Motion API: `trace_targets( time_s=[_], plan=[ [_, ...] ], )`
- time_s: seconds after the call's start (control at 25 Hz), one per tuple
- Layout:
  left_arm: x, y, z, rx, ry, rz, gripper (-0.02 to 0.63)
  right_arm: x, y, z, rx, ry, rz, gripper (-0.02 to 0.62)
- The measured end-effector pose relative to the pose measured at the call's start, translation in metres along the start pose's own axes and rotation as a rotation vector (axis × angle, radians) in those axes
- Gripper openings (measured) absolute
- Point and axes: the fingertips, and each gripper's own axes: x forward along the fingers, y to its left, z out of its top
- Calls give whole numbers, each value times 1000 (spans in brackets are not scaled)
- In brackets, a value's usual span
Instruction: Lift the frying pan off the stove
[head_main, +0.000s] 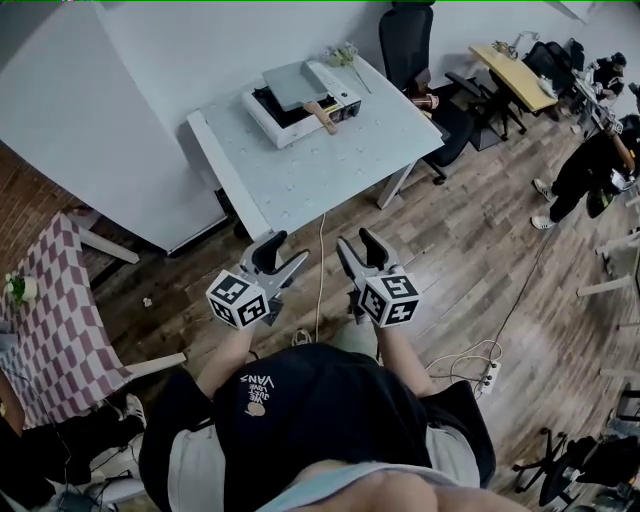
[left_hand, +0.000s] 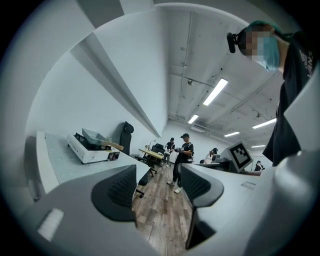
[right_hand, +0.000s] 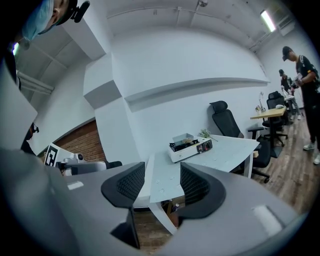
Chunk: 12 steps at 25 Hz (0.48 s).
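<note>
At the near left, the left gripper (head_main: 283, 258) is held out in front of the person, its jaws spread wide with nothing between them, well short of the counter (head_main: 300, 175). Just to its right, the right gripper (head_main: 358, 250) is likewise wide open and empty. Beyond both, at the counter's far end, the grey frying pan (head_main: 293, 83) sits on the white stove (head_main: 262, 112), its wooden handle (head_main: 322, 115) pointing toward the near right.

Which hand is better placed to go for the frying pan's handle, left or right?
Probably right. The right tongs stand open and empty, aimed at the table with the stove just above their gap; the left tongs point past it, toward the floor.
</note>
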Motion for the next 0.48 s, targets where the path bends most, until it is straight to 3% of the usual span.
trace_targets(
  time_s=[0.48],
  plan=[
    [79, 36, 22, -18, -55, 145, 258, 59, -76, 31, -38, 83, 111, 216]
  ],
)
